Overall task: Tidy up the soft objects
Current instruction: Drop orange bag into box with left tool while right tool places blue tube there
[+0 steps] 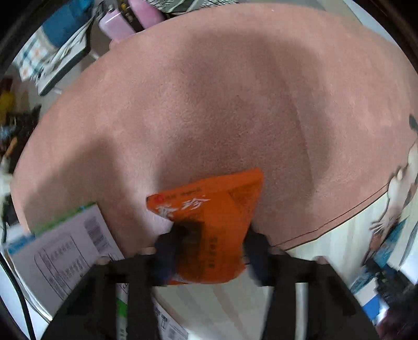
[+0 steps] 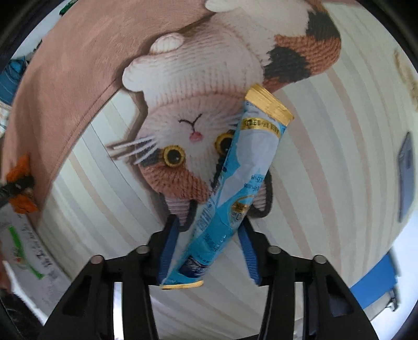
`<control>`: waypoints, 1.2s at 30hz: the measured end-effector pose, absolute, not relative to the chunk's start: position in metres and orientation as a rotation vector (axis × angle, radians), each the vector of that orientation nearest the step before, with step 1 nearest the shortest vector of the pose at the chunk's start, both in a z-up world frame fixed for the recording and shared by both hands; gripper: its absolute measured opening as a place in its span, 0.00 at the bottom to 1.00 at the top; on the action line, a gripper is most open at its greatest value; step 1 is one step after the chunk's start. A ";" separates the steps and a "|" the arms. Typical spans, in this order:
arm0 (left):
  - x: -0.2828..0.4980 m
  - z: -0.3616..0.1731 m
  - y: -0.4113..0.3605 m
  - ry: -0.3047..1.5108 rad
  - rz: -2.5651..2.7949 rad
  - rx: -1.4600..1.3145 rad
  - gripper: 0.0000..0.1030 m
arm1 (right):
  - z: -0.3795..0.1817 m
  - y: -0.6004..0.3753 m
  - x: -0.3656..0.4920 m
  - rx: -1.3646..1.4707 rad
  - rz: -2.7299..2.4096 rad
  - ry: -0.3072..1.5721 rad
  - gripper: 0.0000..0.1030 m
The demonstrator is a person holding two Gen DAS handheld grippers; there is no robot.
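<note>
In the left wrist view my left gripper [image 1: 211,235] is shut on an orange sachet [image 1: 211,214] with white characters, held above the pink part of a mat [image 1: 209,91]. In the right wrist view my right gripper [image 2: 209,225] is shut on a light-blue stick packet [image 2: 240,177] with gold ends, which sticks up and forward over the cat picture [image 2: 198,109] on the mat. The orange sachet [image 2: 22,188] also shows at the far left of the right wrist view.
A white box with printed labels [image 1: 65,251] lies at the lower left of the left view. A pink pouch [image 1: 115,22] and a blue checked cloth [image 1: 52,39] lie beyond the mat. A grey phone-like object [image 2: 406,175] lies at the right.
</note>
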State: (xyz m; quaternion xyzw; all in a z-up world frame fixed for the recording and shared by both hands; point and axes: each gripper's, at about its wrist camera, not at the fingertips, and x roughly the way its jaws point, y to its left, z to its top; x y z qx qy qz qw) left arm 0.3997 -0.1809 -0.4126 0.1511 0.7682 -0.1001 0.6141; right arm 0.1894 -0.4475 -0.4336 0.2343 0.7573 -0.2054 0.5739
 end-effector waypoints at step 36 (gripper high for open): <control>0.284 -0.290 0.175 1.660 -0.043 -0.168 0.24 | -0.258 -0.017 0.278 0.062 0.130 1.545 0.14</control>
